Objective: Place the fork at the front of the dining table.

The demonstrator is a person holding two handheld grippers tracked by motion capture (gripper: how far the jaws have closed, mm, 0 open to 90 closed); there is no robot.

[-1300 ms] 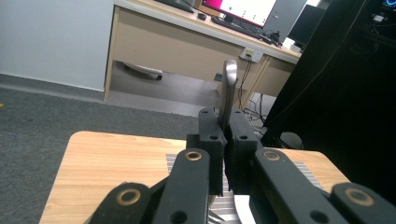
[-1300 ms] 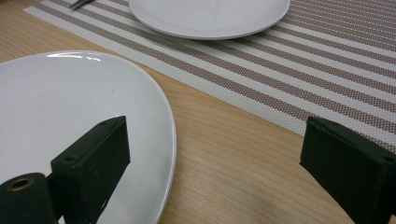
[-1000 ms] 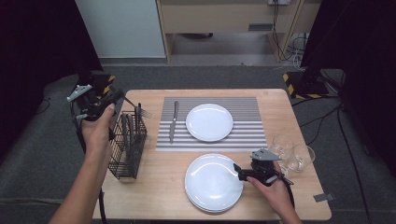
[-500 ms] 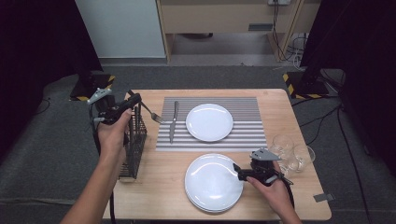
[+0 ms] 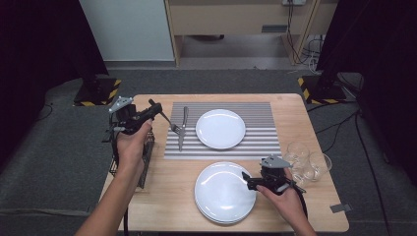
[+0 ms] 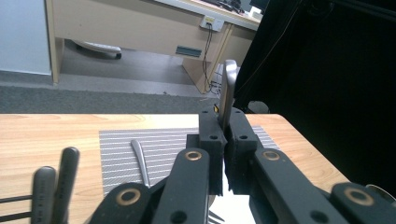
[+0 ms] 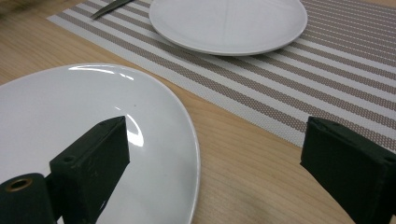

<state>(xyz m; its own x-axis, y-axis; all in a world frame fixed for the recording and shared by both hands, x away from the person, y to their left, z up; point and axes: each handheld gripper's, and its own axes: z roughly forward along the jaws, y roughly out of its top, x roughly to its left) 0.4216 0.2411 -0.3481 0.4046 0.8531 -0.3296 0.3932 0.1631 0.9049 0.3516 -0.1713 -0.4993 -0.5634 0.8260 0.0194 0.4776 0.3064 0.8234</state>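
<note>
Fork (image 5: 169, 123): clamped in the left tool (image 5: 147, 114), held in the air above the left edge of the striped placemat (image 5: 255, 140), tines pointing down toward the mat; in the left gripper view its handle (image 6: 227, 93) rises upright between the closed jaws.
Near plates (image 5: 223, 192): a stack of white plates on the desk (image 5: 172, 191), on the person's side of the placemat, just off its front edge.
Right tool (image 5: 250, 182): jaws wide apart, holding nothing, low over the right rim of the near plates; in the right gripper view one jaw hangs over the plate (image 7: 93, 140) and the other over bare wood beside the placemat (image 7: 280, 74).
Glasses (image 5: 307, 164): two clear ones, side by side, on the desk just right of the placemat's front right corner.
Cutlery basket (image 5: 146, 160): black wire, at the desk's left edge, left of the placemat, beneath the left hand (image 5: 132, 142); two grey handles (image 6: 53, 186) stand in it in the left gripper view.
Knife (image 5: 182, 129): lies flat on the placemat's left part, just beside the fork's tines.
Far plate (image 5: 220, 129): a single white plate at the middle of the placemat, right of the knife.
</note>
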